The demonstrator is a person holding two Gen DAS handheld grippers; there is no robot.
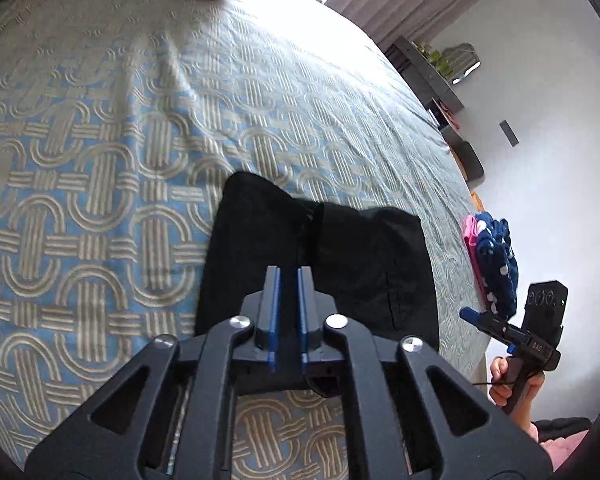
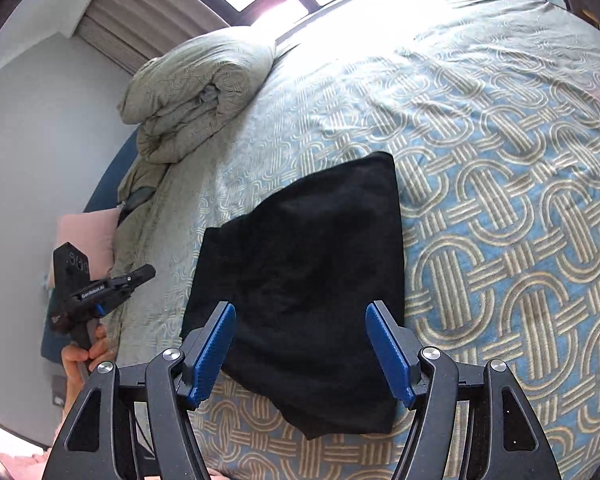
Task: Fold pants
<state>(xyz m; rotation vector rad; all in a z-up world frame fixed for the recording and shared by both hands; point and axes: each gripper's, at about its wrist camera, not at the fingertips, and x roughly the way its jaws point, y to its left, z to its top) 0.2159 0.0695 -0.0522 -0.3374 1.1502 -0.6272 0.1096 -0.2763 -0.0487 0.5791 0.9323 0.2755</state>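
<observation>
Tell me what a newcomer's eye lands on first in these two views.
The folded black fabric pants stand out, lying flat on the blue bedspread with beige interlocking loops, just ahead of both grippers. Next, a rolled grey-green quilt sits at the bed's far end by the bright window, and a navy polka-dot and pink garment pile sits at the bed's edge.
</observation>
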